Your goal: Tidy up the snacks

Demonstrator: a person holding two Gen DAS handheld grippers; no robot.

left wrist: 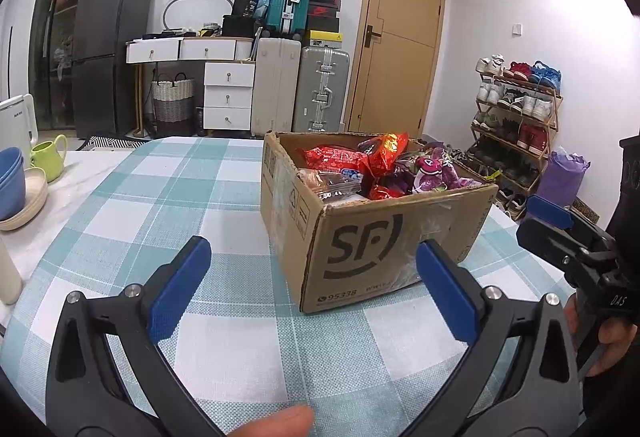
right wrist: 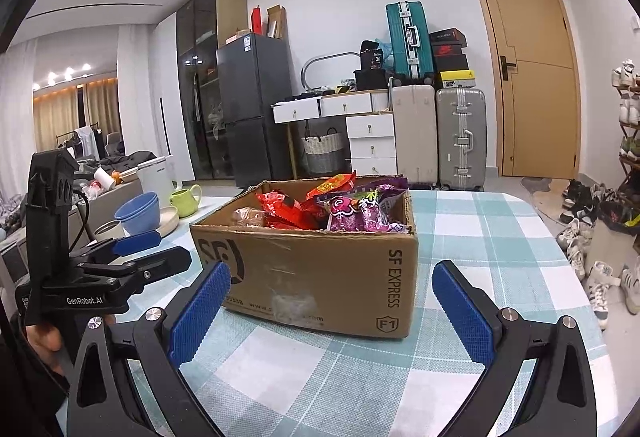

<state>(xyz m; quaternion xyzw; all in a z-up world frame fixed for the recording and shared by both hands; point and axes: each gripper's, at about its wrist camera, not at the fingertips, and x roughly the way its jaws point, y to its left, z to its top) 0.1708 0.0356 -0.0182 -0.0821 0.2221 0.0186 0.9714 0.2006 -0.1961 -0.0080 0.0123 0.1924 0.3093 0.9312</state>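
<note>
Bright ceiling spotlights, soft shadows, sharp focus, fisheye-warped edges

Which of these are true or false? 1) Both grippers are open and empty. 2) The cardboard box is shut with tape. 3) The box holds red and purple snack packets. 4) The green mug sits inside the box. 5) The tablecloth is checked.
1) True: the left gripper and the right gripper both stand open, holding nothing.
2) False: the cardboard box is open at the top.
3) True: red snack packets and purple snack packets lie in it.
4) False: the green mug stands on the table, apart from the box, near the blue bowls.
5) True: the tablecloth is checked teal and white.
</note>
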